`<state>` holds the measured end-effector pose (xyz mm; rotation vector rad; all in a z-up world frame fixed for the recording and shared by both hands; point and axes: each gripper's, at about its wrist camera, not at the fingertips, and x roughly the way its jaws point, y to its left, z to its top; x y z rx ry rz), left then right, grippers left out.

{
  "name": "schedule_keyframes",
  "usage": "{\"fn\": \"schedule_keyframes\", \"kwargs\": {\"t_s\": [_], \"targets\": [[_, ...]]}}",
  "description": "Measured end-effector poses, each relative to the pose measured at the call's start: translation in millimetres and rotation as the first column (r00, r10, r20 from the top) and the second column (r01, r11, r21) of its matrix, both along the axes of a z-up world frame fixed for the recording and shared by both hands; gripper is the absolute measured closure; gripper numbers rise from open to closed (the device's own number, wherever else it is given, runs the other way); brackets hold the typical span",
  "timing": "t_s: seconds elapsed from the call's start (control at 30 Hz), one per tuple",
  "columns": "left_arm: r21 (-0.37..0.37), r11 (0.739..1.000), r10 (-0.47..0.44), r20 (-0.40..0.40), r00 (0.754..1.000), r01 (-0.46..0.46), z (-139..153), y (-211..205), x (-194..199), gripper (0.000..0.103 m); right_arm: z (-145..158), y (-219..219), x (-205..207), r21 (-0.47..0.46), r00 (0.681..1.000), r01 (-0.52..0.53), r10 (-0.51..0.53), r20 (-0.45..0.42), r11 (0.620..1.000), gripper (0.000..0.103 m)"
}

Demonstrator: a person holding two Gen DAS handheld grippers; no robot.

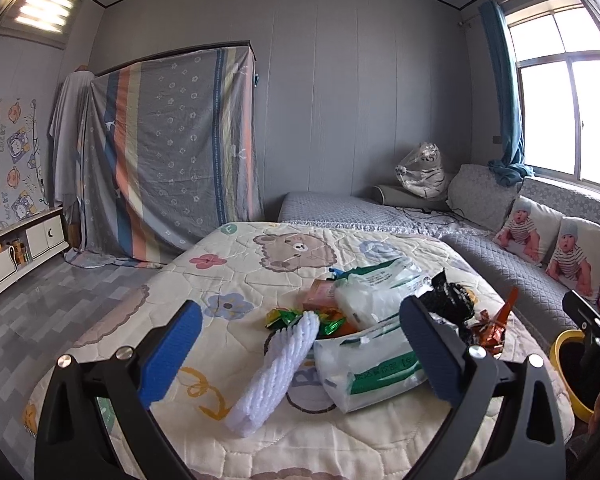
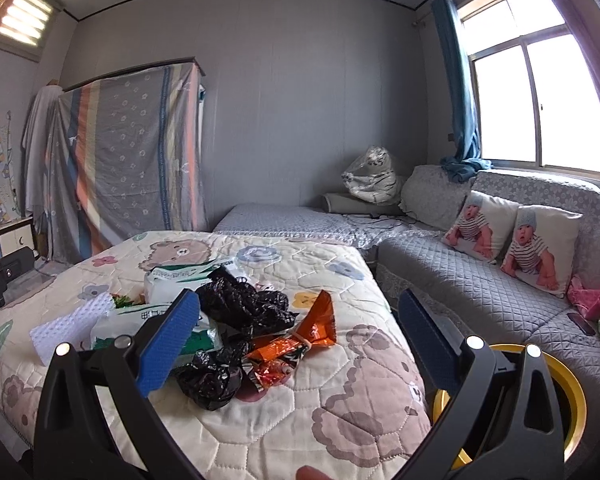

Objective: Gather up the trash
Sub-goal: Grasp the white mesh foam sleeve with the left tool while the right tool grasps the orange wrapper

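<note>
The yellow bin [image 2: 572, 396] stands behind my right finger; I cannot see what is inside. The white packs [image 1: 374, 372] carry green labels, too blurred to read. My left gripper [image 1: 296, 356] is spread wide, holding nothing; the foam net [image 1: 278, 364] lies between its fingers. My right gripper [image 2: 300, 344] is also spread and free, with the black bag [image 2: 240, 308] and orange wrapper [image 2: 300, 340] between its fingers.

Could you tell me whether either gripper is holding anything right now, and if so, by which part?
Nothing is held. The left gripper and the right gripper are both open above the trash on the quilt, fingers wide apart and empty.
</note>
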<state>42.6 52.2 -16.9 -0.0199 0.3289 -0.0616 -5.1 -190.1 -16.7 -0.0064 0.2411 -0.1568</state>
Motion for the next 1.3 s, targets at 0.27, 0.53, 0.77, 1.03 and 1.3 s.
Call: {"fn": "schedule_keyframes", "kwargs": {"t_s": [0.27,0.53,0.77,1.03,1.3], "targets": [[0.103,0.994,-0.033,-0.129,0.991,0.047,-34,23,29,0.008,-11,-6,38,0.013,0.988,-0.105,0.106,-0.116,0.994,0.008],[0.055,0.994,-0.079,-0.250,0.965,0.095,-64,35,63,0.008,-27,-22,68,0.016,0.977,-0.080,0.081,-0.198,0.997,0.008],[0.066,0.990,-0.100,-0.307,0.946,0.126,-71,34,83,0.008,-36,-56,104,0.123,0.957,-0.052,0.084,-0.276,0.991,0.008],[0.046,0.993,-0.081,-0.381,0.921,0.106,-84,37,106,0.008,-53,-67,142,0.212,0.919,-0.027,0.108,-0.379,0.977,0.008],[0.070,0.991,-0.072,-0.408,0.910,0.110,-91,33,116,0.015,-65,-81,167,0.248,0.909,0.054,0.055,-0.413,0.967,0.009]]}}
